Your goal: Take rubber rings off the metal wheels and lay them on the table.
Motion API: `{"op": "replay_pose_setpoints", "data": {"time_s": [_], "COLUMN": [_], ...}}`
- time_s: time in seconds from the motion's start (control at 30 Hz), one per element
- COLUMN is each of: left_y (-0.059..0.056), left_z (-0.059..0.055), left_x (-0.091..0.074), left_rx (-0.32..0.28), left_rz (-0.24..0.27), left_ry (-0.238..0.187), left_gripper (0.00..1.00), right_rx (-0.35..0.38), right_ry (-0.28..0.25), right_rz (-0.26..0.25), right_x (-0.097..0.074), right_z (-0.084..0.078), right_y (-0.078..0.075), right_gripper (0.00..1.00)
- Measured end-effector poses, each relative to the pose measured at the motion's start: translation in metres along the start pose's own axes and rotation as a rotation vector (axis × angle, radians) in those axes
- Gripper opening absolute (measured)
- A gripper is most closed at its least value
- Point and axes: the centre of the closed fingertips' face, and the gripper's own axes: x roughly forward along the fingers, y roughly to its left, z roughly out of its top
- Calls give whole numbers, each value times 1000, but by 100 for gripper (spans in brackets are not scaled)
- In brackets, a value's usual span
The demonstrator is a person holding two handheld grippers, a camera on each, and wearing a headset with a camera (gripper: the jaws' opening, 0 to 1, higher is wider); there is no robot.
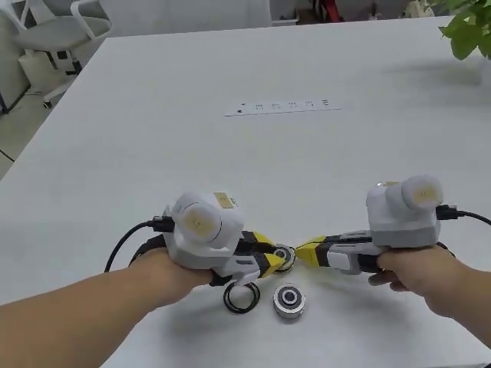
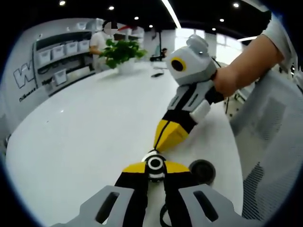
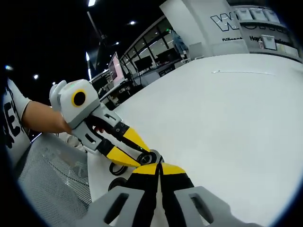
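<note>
Head view: left gripper (image 1: 273,260) and right gripper (image 1: 301,251) meet tip to tip above white table (image 1: 230,153), near its front edge. Left jaws pinch small metal wheel (image 1: 282,257) between yellow tips. Right jaws pressed together, tips against wheel's rim; whether they nip any rubber, cannot tell. Loose rubber ring (image 1: 228,300) lies flat on table below left gripper. Second wheel (image 1: 289,300) sits just beside ring, not touching. Left gripper view: pinched wheel faces camera.
</note>
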Motion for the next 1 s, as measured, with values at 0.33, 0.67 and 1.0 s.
{"op": "replay_pose_setpoints", "data": {"time_s": [0.33,0.67,1.0], "left_y": [0,0,1], "left_z": [0,0,-1], "left_x": [1,1,2], "left_rx": [15,12,6], "left_rz": [11,18,25], "left_ry": [9,9,8], "left_gripper": [12,12,12], "right_rx": [-54,-76,-91], "right_ry": [5,12,-10], "right_rz": [10,54,78], "right_x": [1,5,6], "right_z": [2,0,5], "right_y": [16,23,25], "right_gripper": [0,0,0]}}
